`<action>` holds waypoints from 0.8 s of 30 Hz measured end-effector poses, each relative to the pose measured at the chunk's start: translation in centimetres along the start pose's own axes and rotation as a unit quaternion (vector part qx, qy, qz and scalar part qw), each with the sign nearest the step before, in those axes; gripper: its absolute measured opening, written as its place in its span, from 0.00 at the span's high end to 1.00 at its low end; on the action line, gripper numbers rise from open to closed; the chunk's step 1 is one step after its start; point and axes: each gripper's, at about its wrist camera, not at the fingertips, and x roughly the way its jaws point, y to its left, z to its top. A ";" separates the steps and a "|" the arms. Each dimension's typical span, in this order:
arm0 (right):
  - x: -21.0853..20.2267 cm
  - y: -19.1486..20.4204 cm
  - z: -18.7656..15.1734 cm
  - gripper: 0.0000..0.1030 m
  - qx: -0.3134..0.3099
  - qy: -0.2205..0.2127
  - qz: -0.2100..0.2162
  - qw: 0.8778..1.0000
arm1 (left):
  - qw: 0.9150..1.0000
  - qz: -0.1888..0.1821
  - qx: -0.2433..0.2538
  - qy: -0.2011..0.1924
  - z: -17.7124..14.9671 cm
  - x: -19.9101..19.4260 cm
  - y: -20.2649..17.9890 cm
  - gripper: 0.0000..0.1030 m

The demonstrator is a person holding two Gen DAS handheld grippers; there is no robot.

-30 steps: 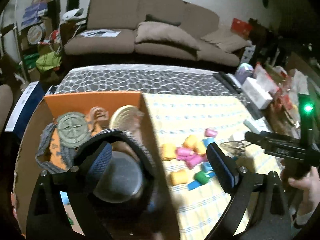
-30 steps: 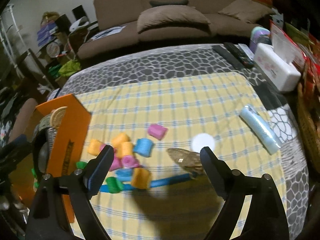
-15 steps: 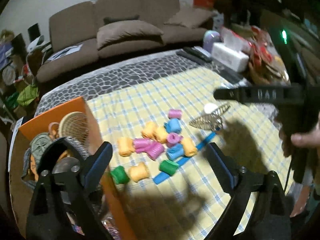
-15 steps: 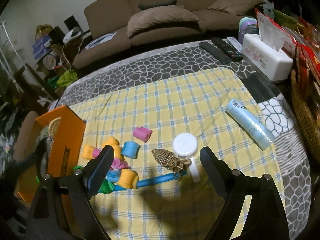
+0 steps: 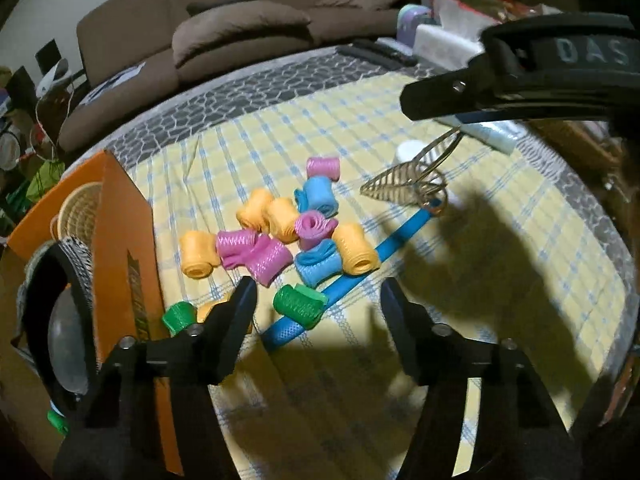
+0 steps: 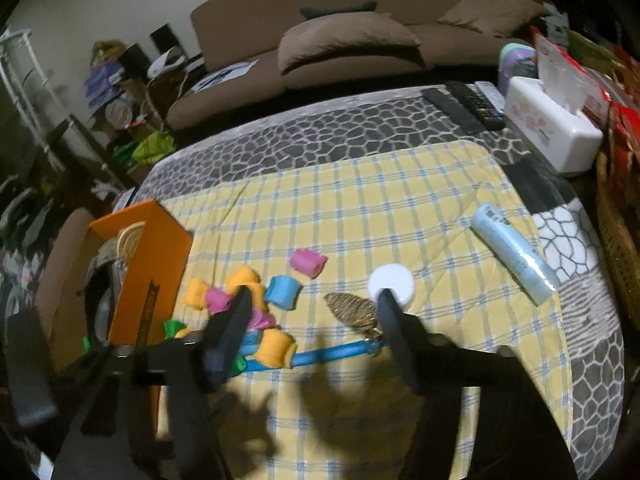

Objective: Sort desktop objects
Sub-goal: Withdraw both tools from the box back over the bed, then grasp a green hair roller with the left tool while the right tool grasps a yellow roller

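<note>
Hair rollers, in orange, pink, blue and green, lie heaped on the yellow checked cloth that covers the tabletop, just beside the orange box standing at the cloth's left edge. A long blue strip runs slantwise under the heap, from near the left tool up toward a gold wire leaf-shaped clip and a white round lid. A pale blue tube lies well apart on the right side of the cloth.

Left tool: jaws at middling width and closing, nothing pressed between the pads. A green roller lies on the cloth just ahead of and between its fingertips, resting against the blue strip; a second green roller sits just beside the left finger, close to the box wall.

Right tool: jaws likewise at middling width and closing, empty. In its own view the gold clip and the near end of the blue strip appear between its fingers, the white lid behind its right fingertip; it seems to hover above them rather than touch.

Governing relation: the left tool is the nearer to the roller heap and to the box, which lies to its left; the right tool is the nearer to the clip. The green roller's axis runs roughly across the left jaw gap, so a grip would probably fall on its two ends unless the wrist turns. The strip beneath may drag along if caught.
</note>
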 end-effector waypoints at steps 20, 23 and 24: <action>8.3 2.7 -3.5 0.70 -0.023 0.117 0.020 0.993 | 0.998 0.003 -0.053 0.042 -1.2 4.1 1.7 0.59; 9.0 2.8 -3.6 0.70 -0.020 0.120 0.022 0.992 | 0.997 -0.005 -0.067 0.041 -1.2 4.1 2.0 0.59; 9.1 2.9 -3.6 0.70 -0.020 0.121 0.023 0.992 | 0.997 -0.006 -0.069 0.039 -1.2 4.1 2.1 0.59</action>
